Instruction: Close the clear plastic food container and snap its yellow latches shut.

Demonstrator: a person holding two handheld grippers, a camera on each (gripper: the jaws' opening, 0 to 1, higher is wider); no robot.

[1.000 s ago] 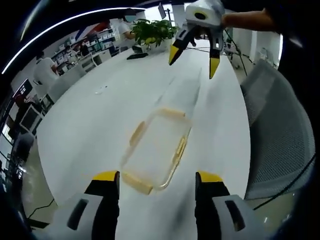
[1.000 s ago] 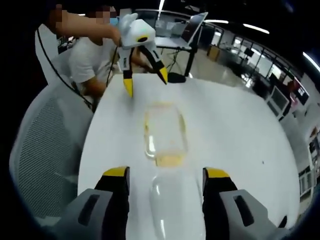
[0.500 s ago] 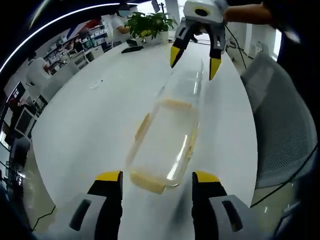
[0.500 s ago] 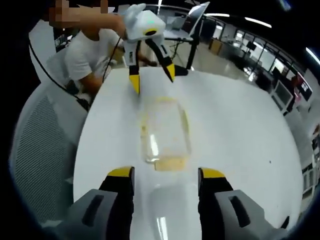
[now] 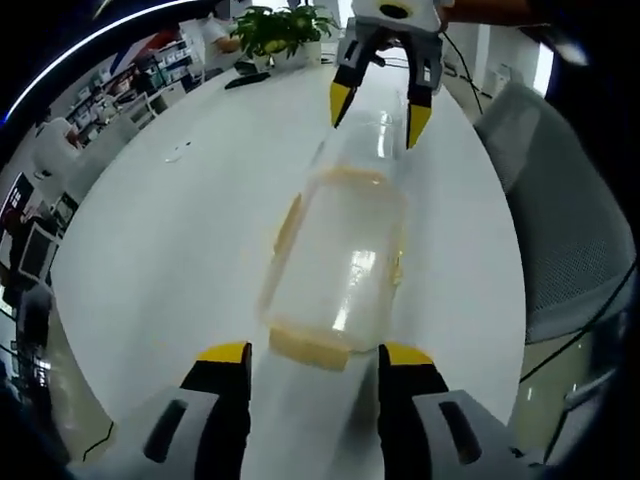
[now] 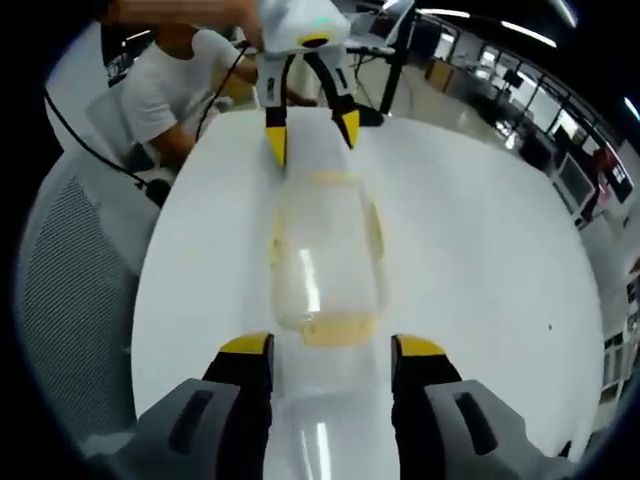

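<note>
A clear rectangular plastic food container with yellow latches (image 5: pixel 340 262) (image 6: pixel 325 260) lies flat on the white oval desk (image 5: pixel 180 230) (image 6: pixel 480 260), its long axis running straight from one pair of tongs to the other. In the left gripper view the left tongs (image 5: pixel 312 356) stand wide apart with nothing between them, their yellow tips just short of the container's near short end, where a yellow latch (image 5: pixel 310 347) shows; the far short end points at the right tongs (image 5: pixel 373 98), which hang open above the desk just beyond it. In the right gripper view the right tongs (image 6: pixel 332 348) are likewise spread and empty, just before the other short end and its yellow latch (image 6: pixel 338 327), with the left tongs (image 6: pixel 310 135) open over the far end. Yellow latches also line both long sides. A green potted plant (image 5: pixel 272 28) stands at the desk's far edge, and a grey mesh chair (image 5: pixel 560 200) sits beside the desk.
</note>
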